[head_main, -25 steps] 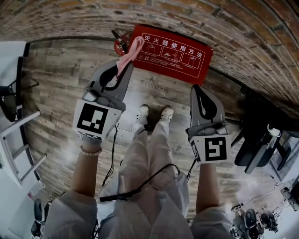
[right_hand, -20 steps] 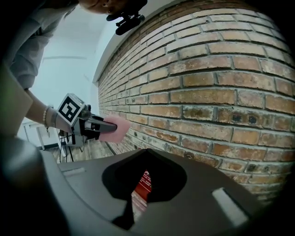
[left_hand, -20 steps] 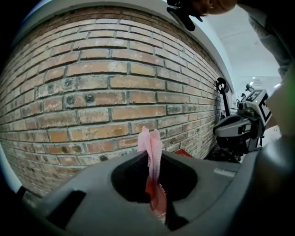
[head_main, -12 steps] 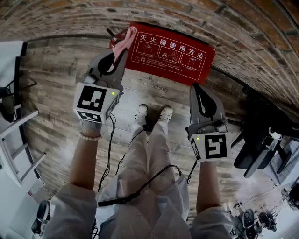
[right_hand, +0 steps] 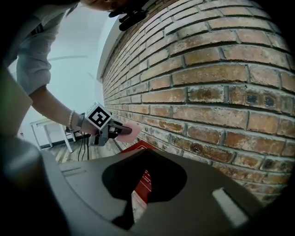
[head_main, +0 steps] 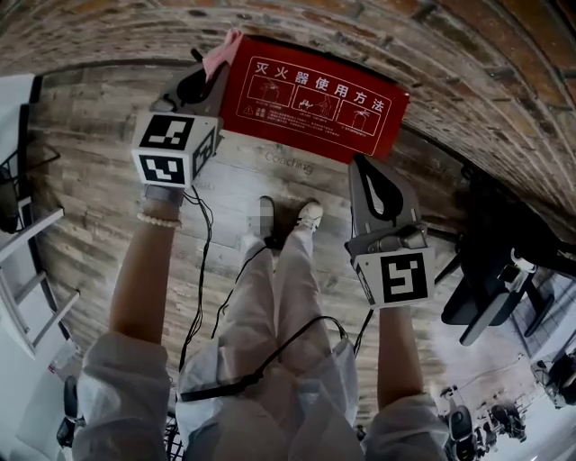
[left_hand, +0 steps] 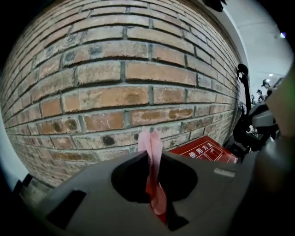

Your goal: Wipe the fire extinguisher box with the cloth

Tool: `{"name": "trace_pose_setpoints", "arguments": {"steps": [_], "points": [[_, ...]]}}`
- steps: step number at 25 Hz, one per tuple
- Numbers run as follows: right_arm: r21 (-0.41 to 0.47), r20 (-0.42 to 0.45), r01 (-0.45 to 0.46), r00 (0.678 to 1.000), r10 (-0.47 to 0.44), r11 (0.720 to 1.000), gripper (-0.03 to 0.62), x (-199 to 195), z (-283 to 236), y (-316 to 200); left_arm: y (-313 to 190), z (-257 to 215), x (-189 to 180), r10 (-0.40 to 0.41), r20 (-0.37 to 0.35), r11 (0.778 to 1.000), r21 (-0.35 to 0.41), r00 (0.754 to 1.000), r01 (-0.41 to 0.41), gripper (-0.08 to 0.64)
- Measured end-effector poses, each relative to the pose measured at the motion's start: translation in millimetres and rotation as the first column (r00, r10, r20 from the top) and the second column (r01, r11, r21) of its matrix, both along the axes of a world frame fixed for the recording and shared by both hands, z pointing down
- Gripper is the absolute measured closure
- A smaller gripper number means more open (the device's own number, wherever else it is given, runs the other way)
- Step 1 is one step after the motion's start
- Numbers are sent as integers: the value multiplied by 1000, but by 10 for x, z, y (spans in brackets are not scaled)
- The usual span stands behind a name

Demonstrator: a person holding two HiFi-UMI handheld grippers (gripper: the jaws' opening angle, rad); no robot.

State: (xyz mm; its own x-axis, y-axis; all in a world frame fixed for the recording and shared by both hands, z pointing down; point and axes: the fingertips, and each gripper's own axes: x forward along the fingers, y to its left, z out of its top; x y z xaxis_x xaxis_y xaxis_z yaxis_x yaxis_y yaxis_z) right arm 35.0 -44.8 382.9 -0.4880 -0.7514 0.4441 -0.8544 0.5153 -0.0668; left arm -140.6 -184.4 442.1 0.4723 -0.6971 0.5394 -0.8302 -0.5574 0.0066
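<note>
Well, the red fire extinguisher box (head_main: pixel 315 94) lies flat on the wooden floor (head_main: pixel 99 180) at the far side of the scene, right against the foot of the brick wall (head_main: pixel 378 27), with its white lettering and instruction pictures facing up. The left gripper (head_main: pixel 212 74) reaches out to the box's far left corner, and its jaws are clamped on a pink cloth (head_main: pixel 221 50). In the left gripper view the cloth stands pinched upright in the slit between them, with a fold poking out past the tips towards the bricks. The cloth sits at or just over that left corner. Whether it actually touches the red surface cannot be told, since the right gripper view shows it a little above the box edge. The right gripper (head_main: pixel 360 164) hangs nearer the person, just beside the box's near right edge and apart from it. Its jaws are drawn together with only a thin slit between them and nothing gripped. Through that slit a strip of the red box and some floor show. A black cable (head_main: pixel 202 270) trails down from the left gripper along the floor beside the person's legs.
</note>
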Motion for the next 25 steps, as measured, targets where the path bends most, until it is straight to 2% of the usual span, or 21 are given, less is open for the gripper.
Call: {"name": "trace_pose_setpoints", "arguments": {"steps": [3, 10, 13, 25], "points": [[-15, -4, 12, 1000, -13, 1000, 584, 4, 51, 3, -63, 185, 0, -11, 8, 999, -49, 1000, 12, 550], [-25, -1, 12, 1000, -12, 1000, 584, 57, 114, -66, -202, 539, -109, -56, 78, 990, -127, 995, 65, 550], [-26, 1, 1, 1000, -1, 1000, 584, 95, 143, -90, -279, 622, -105, -40, 107, 988, -141, 994, 55, 550], [-43, 7, -19, 1000, 19, 999, 584, 179, 211, -71, -368, 854, 169, -4, 136, 977, -213, 991, 34, 550]]}}
